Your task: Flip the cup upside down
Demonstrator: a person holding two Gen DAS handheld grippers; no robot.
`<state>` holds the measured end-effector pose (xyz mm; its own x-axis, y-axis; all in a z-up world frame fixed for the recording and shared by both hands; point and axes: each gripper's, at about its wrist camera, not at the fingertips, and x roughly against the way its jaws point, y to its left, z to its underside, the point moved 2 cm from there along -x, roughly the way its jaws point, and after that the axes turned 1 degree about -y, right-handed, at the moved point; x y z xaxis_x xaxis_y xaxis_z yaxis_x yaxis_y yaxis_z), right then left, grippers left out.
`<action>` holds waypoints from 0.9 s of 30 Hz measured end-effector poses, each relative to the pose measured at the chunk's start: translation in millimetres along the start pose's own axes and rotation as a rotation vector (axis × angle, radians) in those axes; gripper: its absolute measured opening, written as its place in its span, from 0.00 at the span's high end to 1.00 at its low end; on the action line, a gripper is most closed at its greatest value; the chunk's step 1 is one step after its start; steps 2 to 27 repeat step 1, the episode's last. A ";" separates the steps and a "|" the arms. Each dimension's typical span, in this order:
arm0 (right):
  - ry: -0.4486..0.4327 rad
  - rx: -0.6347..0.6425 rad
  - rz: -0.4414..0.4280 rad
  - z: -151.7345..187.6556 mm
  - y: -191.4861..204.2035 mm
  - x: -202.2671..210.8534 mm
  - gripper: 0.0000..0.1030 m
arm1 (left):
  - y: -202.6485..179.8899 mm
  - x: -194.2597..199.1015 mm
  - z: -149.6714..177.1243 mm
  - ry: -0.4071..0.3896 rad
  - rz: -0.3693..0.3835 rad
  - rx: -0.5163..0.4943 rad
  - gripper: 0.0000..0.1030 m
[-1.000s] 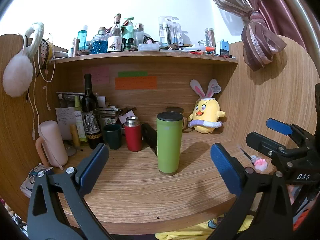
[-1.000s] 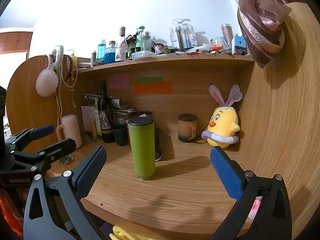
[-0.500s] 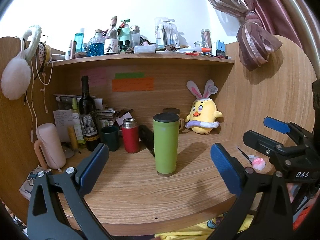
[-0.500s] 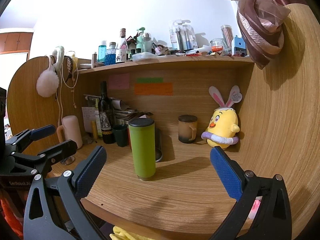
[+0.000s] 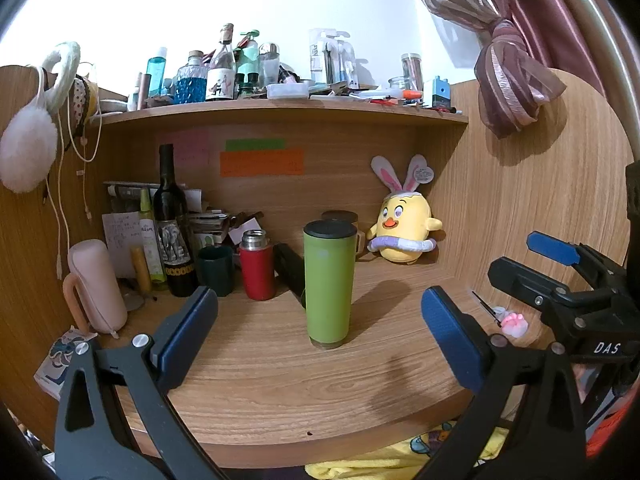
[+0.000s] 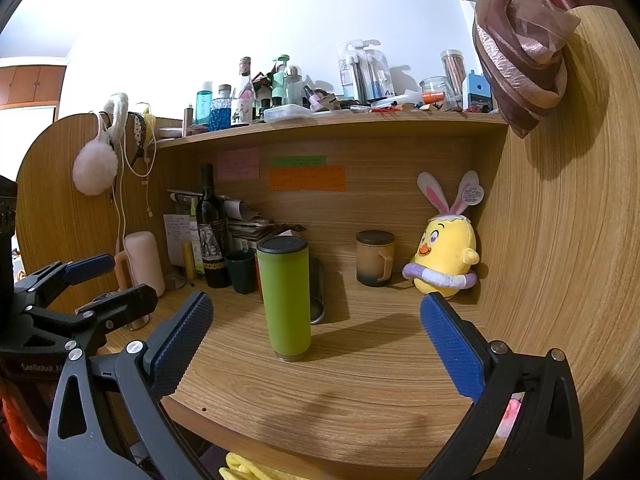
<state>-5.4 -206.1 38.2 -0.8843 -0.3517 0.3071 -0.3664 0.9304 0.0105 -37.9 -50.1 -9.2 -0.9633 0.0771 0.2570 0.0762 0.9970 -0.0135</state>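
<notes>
A tall green cup (image 5: 329, 286) with a black lid stands upright in the middle of the wooden desk (image 5: 280, 392); it also shows in the right wrist view (image 6: 285, 298). My left gripper (image 5: 320, 328) is open and empty, short of the cup, which sits between its fingers' line of sight. My right gripper (image 6: 316, 332) is open and empty, also short of the cup and slightly to its right. Each gripper shows at the edge of the other's view: the right gripper (image 5: 560, 276) and the left gripper (image 6: 80, 284).
Behind the cup stand a red flask (image 5: 256, 266), a dark green mug (image 5: 216, 270), a wine bottle (image 5: 172, 224), a brown lidded mug (image 6: 375, 258) and a yellow plush chick (image 5: 404, 228). A pink case (image 5: 96, 284) stands at left. A cluttered shelf (image 5: 280, 106) hangs overhead.
Both views have shifted slightly; the left gripper has tilted up and drawn a little closer to the cup. The cup has not moved. Both grippers stay open.
</notes>
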 end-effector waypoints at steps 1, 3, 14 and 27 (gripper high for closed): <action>0.000 0.000 0.001 0.1 -0.3 0.1 0.00 | 0.7 -0.5 0.0 0.004 0.002 0.004 0.00; 0.000 0.000 0.001 0.1 -0.3 0.1 0.00 | 0.7 -0.5 0.0 0.004 0.002 0.004 0.00; 0.000 0.000 0.001 0.1 -0.3 0.1 0.00 | 0.7 -0.5 0.0 0.004 0.002 0.004 0.00; 0.000 0.000 0.001 0.1 -0.3 0.1 0.00 | 0.7 -0.5 0.0 0.004 0.002 0.004 0.00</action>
